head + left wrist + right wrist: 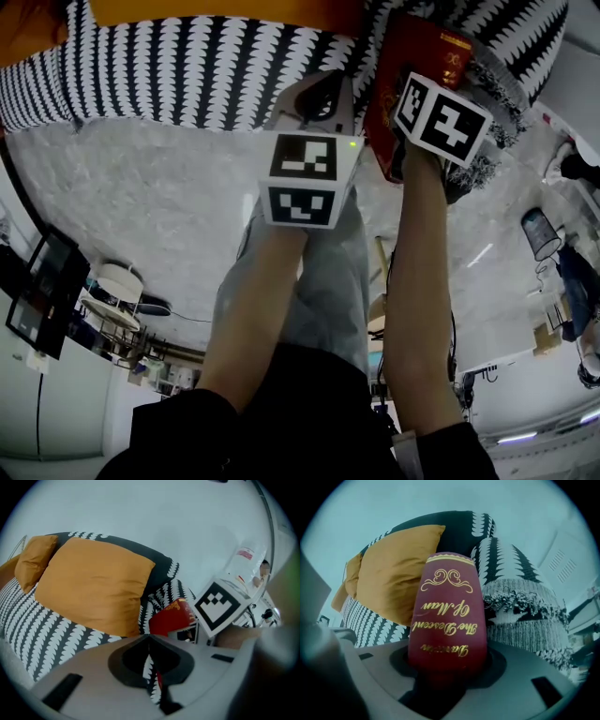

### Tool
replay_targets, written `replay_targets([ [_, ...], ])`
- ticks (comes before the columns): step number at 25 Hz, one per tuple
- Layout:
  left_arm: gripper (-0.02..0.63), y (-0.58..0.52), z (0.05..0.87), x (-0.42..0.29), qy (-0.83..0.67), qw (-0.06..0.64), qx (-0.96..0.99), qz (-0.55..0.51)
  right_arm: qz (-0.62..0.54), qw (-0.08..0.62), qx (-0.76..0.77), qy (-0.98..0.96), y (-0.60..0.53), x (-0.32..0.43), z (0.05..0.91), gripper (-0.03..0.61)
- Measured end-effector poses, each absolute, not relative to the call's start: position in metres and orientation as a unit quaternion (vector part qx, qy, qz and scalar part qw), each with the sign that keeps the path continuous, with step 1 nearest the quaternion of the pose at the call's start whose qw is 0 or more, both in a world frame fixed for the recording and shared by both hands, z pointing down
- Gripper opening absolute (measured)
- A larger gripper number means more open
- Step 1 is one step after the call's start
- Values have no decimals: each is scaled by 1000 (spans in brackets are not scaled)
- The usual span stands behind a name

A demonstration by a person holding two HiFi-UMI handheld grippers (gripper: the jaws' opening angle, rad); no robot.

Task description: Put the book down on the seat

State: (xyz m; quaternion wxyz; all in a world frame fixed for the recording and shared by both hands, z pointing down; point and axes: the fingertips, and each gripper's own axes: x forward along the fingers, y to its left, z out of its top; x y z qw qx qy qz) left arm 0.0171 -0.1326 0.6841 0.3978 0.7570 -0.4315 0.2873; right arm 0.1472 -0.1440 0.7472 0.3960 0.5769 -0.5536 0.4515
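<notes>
- R claw (447, 665) pinching the book (446, 616) by one end; jaws held apart by its thickness, pads on both faces.
- Book: dark red cover w/ gold script & scrollwork, cover facing the R gripper view, script reads upside down there. It sticks out along the jaws, free end toward the sofa (187, 75).
- Head view: book is up over the sofa's right-hand part, just beyond the R marker cube (441, 114). Can't tell if its far end touches the fabric.
- L claw (149, 641) pressed together, only a thin slit between the jaws, nothing in it. Sofa pattern & a bit of red show through the slit.
- L claw is just beside the R one, to its left, both pointing down at the sofa front; L marker cube (302, 178) sits nearer the camera than the R cube.
- Sofa: black-and-white scale pattern. Seat (51, 630) shows bare in front of the big orange cushion (93, 583), which leans on the backrest; a smaller orange cushion (35, 557) sits beside it on the left.
- Black-and-white fringed throw (520, 606) lies over the sofa's right end, behind & right of the book.
- Pale grey floor (141, 216) below the sofa front; both bare forearms reach fwd over it.
</notes>
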Motion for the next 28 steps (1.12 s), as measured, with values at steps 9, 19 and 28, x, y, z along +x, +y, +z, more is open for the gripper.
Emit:
replay_targets([
  [9,12,-140,669,33,-433,379,769,278,449,397,571,-562,-141,158,747,291],
  [19,12,-152,655,10,-440,370,774,266,436,321,590,-599,-142,126,706,331],
  [28,12,-146,636,20,-432,356,784,269,387,278,634,-609,-117,122,644,125],
])
